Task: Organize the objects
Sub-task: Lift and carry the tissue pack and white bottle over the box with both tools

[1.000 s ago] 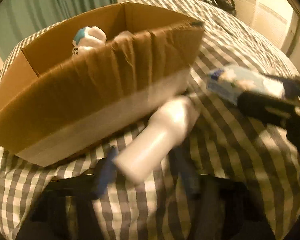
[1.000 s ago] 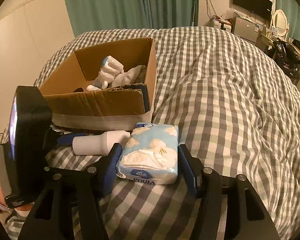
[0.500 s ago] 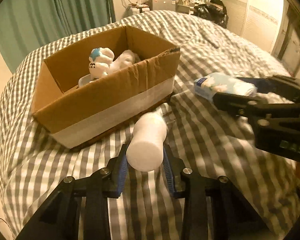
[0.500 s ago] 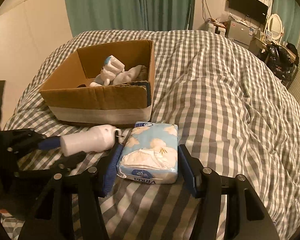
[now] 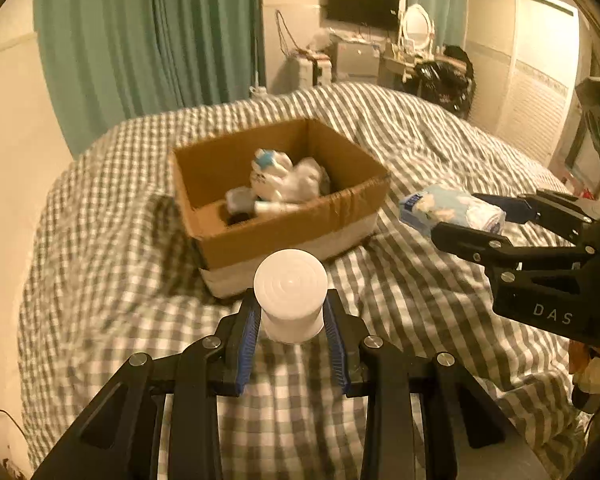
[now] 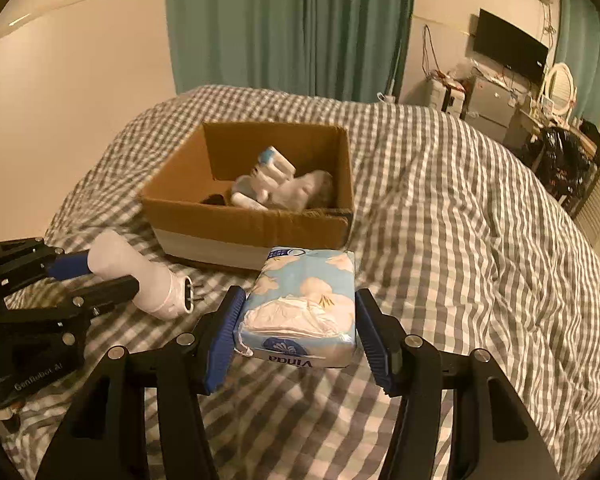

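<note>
A bed covered in a grey and white checked duvet (image 5: 100, 280) fills most of both views, with green curtains (image 6: 288, 28) hanging behind it at twelve o'clock. Near the middle of the bed sits an open cardboard box (image 5: 300, 228), its top flaps folded away; inside it lie several white items (image 5: 280, 188), one with a blue patch, too blurred to name. In the right wrist view, the right gripper (image 6: 298, 330) reaches in from six o'clock and its blue-padded fingers press on both sides of a pale blue tissue pack (image 6: 304, 304), holding it clear of the duvet just in front of the box's near wall. In the left wrist view, the left gripper (image 5: 292, 326) comes in from six o'clock and its blue pads are clamped on a white bottle (image 5: 290, 296), seen end-on with its round flat base facing the camera, also raised above the duvet in front of the box. From the right wrist view the same bottle appears at nine o'clock, lying sideways in the left gripper's fingers. At one o'clock in the room stand a dark wall screen (image 6: 510, 54) and a cluttered dresser (image 6: 488, 104).
</note>
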### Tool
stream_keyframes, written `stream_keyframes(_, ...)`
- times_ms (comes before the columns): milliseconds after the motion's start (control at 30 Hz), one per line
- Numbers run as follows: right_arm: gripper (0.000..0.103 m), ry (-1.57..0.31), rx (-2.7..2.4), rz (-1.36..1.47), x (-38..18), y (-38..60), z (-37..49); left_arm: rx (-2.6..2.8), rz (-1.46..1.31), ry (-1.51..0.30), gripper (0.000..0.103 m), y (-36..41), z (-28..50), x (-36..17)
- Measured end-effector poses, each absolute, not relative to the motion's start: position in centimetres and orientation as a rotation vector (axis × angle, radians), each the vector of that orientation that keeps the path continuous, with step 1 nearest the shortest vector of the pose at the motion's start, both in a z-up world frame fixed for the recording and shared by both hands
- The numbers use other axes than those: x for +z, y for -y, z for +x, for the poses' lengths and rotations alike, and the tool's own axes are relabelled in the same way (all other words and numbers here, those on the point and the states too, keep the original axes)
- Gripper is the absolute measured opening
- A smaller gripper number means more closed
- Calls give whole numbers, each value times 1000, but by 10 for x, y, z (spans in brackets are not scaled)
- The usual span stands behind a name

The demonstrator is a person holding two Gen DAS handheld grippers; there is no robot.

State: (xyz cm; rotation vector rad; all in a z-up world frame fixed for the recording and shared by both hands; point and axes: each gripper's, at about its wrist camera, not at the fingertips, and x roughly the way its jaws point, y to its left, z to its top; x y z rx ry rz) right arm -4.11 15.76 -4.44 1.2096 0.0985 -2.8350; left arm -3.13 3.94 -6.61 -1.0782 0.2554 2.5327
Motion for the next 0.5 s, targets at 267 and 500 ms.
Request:
stream_keyframes(267, 55, -156, -2863, 1092, -9, -145, -34, 2624, -932, -203, 32, -25, -24, -16)
stream_keyframes(500, 55, -206, -2876, 974, 28, -134, -28, 2613, -841, -178, 32, -21, -34, 32)
